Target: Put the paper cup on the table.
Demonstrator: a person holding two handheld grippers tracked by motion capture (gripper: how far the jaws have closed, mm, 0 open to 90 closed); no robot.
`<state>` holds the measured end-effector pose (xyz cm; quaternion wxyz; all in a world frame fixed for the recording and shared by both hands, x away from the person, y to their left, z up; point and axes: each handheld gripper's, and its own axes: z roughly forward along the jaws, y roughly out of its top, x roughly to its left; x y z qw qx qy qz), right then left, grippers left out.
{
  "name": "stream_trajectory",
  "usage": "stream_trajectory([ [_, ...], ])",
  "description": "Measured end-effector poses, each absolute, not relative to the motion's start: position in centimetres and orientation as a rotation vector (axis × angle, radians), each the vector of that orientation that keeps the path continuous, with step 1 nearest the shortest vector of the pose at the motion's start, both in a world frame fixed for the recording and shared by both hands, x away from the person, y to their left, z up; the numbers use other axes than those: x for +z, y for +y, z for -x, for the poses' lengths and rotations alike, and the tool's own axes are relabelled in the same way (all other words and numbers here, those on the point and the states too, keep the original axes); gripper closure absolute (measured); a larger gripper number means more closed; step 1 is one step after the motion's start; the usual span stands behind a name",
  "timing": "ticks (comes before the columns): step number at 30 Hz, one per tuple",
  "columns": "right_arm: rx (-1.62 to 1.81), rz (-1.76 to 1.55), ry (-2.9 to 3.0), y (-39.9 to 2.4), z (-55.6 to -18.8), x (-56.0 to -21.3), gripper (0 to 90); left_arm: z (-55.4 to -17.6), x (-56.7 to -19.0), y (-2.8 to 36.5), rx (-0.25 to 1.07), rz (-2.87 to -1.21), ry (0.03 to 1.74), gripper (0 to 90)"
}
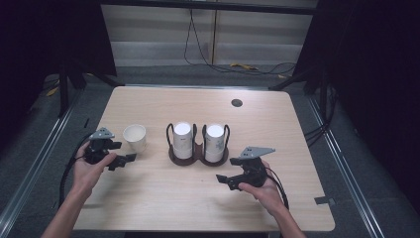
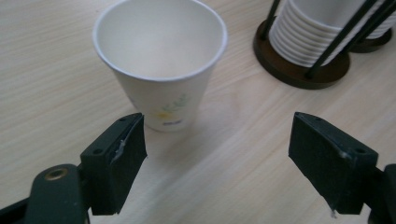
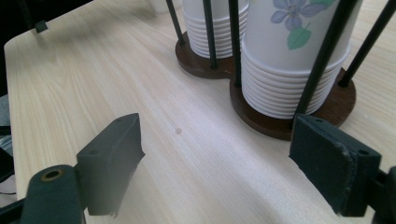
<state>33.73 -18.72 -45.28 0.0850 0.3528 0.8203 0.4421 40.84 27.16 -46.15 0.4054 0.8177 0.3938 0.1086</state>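
Currently, scene: we see a loose cup (image 1: 135,137) standing upright, mouth up, on the table (image 1: 163,198), left of a two-post cup rack (image 1: 198,154) that holds two inverted stacks.
Left gripper (image 1: 121,160): jaws spread wide, nothing between them; we hold it low at the table's left.
Right gripper (image 1: 225,180): jaws wide apart too, empty, in front of the rack's right stack (image 1: 214,143).
Key relation: in the left gripper view the cup (image 2: 160,60) stands just ahead of the jaws, off toward the left jaw rather than centred; not touching.
Cup axis: vertical, so we judge a side-on grasp across its wall would suit.
Nearer hand: the left, clearly; the right sits well apart from the cup, with the rack between.
Right gripper view: rack base (image 3: 266,116) just beyond the right jaw.
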Motion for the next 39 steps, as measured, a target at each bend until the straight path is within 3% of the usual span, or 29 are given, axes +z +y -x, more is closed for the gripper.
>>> stream_trajectory([
  [8,1.316,-1.071,2.395,-19.3,-33.4,-44.8,16.7,-38.0,-46.1,26.4,0.348,-2.037,0.954,20.0],
  [17,1.287,-1.093,2.362,-19.6,-32.4,-44.7,16.6,-35.4,-46.8,24.8,0.304,-2.048,0.913,20.1],
  [29,1.278,-1.131,2.322,-19.0,-31.7,-45.5,18.5,-33.9,-47.8,20.9,0.217,-2.008,0.852,20.0],
  [34,1.267,-1.185,2.306,-18.8,-31.6,-46.4,18.4,-34.5,-48.4,19.7,0.162,-1.980,0.906,20.0],
  [39,1.243,-1.205,2.313,-18.5,-31.5,-47.1,17.4,-34.5,-49.0,18.8,0.182,-2.005,0.882,20.0],
])
